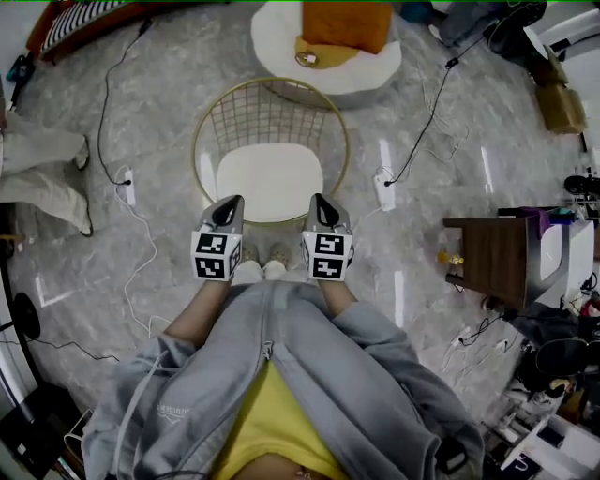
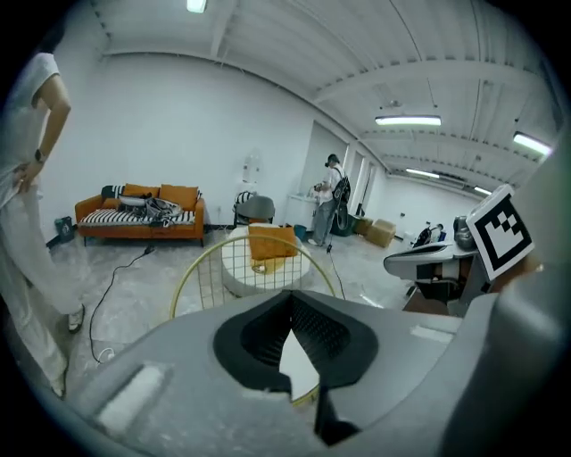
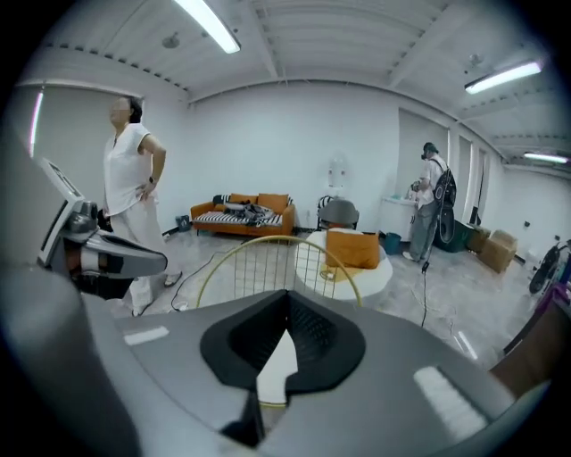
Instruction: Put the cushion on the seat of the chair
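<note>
Glossy grey marbled floor (image 1: 169,103) fills the room, with thin white and black cables (image 1: 112,84) trailing across it. In the middle stands a round chair (image 1: 201,141). Its back is a fine gold wire grid inside a gold hoop, and its seat (image 1: 270,178) is a smooth white rounded square. Beyond it sits a low, round white pouf (image 1: 277,42). The cushion (image 1: 345,23) (orange, square, soft-looking) lies on top of the pouf, well apart from the seat. The left gripper (image 1: 226,210) and right gripper (image 1: 322,207) hang side by side just short of the chair. Both are grey wedges with ribbed black pads. Each pair of jaws is pressed fully together with nothing between them, and neither touches anything.
</note>
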Demonstrator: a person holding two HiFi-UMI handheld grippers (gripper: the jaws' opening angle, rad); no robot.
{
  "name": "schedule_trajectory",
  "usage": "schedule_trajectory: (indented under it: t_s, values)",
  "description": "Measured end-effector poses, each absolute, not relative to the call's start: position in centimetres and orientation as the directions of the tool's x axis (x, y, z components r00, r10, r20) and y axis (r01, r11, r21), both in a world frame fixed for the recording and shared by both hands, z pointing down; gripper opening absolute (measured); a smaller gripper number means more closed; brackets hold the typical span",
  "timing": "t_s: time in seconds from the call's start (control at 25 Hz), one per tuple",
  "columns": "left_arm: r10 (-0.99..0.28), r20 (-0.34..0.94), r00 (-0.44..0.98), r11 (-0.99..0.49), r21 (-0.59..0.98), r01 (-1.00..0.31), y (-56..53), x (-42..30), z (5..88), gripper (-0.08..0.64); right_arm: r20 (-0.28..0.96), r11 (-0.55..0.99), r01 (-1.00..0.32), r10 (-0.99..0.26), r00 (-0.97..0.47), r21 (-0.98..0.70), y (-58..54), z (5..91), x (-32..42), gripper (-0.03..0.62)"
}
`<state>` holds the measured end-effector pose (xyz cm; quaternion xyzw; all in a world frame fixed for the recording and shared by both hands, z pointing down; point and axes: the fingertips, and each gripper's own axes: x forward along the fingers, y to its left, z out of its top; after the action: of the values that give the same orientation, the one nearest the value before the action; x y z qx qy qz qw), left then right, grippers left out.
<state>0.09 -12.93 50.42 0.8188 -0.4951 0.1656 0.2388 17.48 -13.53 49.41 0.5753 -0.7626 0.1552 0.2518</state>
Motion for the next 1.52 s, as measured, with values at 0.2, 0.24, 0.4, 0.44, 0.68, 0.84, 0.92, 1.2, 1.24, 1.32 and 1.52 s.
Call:
schedule_trajectory:
  t_s: [0.2, 0.24, 0.4, 0.44, 0.68, 0.84, 0.92, 1.2, 1.24, 1.32, 1.52]
  values:
    - [-0.811, 0.375, 0.448, -0.397, 0.210, -0.894, -13.8, -0.8, 43.3, 0.006, 0.412, 0.310, -0.947, -0.875, -0.253, 0.078, -14.3, 41.7, 16.0, -0.002]
    - [-0.825, 0.346, 0.446, -0.403, 0.193, -0.895, -14.1, -1.0, 41.8, 0.006, 0.378, 0.316, -0.944, -0.888, -0.261, 0.091, -14.5, 40.1, 15.7, -0.002]
    - [-0.875, 0.233, 0.425, -0.402, 0.140, -0.905, -14.5, -1.6, 36.1, 0.006, 0.253, 0.328, -0.936, -0.924, -0.288, 0.131, -14.8, 34.2, 14.8, -0.002]
    - [-0.884, 0.210, 0.417, -0.398, 0.129, -0.908, -14.5, -1.7, 34.7, 0.006, 0.226, 0.331, -0.933, -0.928, -0.296, 0.138, -14.8, 32.9, 14.6, 0.000]
    - [-0.922, 0.097, 0.376, -0.372, 0.055, -0.927, -14.7, -2.5, 28.3, 0.006, 0.111, 0.353, -0.924, -0.934, -0.340, 0.146, -14.9, 27.5, 13.4, 0.000]
    - [-0.927, 0.074, 0.369, -0.367, 0.033, -0.930, -14.7, -2.2, 27.2, 0.006, 0.091, 0.380, -0.916, -0.924, -0.370, 0.127, -14.6, 26.7, 13.2, -0.002]
    - [-0.925, 0.080, 0.370, -0.369, 0.035, -0.929, -14.7, -2.1, 27.5, 0.006, 0.084, 0.382, -0.916, -0.924, -0.374, 0.120, -14.5, 26.6, 13.3, -0.002]
    - [-0.922, 0.088, 0.376, -0.374, 0.037, -0.927, -14.5, -1.0, 28.0, 0.006, 0.090, 0.380, -0.919, -0.924, -0.371, 0.109, -14.5, 26.9, 14.6, -0.002]
    - [-0.923, 0.088, 0.375, -0.373, 0.034, -0.927, -14.5, -0.9, 28.0, 0.006, 0.092, 0.381, -0.918, -0.924, -0.372, 0.108, -14.5, 27.0, 14.8, -0.002]
    - [-0.924, 0.089, 0.372, -0.371, 0.030, -0.928, -14.5, -0.9, 28.1, 0.006, 0.095, 0.384, -0.917, -0.922, -0.376, 0.105, -14.7, 27.3, 14.9, -0.002]
    - [-0.925, 0.095, 0.369, -0.368, 0.026, -0.929, -14.6, -0.1, 28.3, 0.006, 0.093, 0.398, -0.912, -0.916, -0.390, 0.097, -15.0, 27.3, 15.5, -0.002]
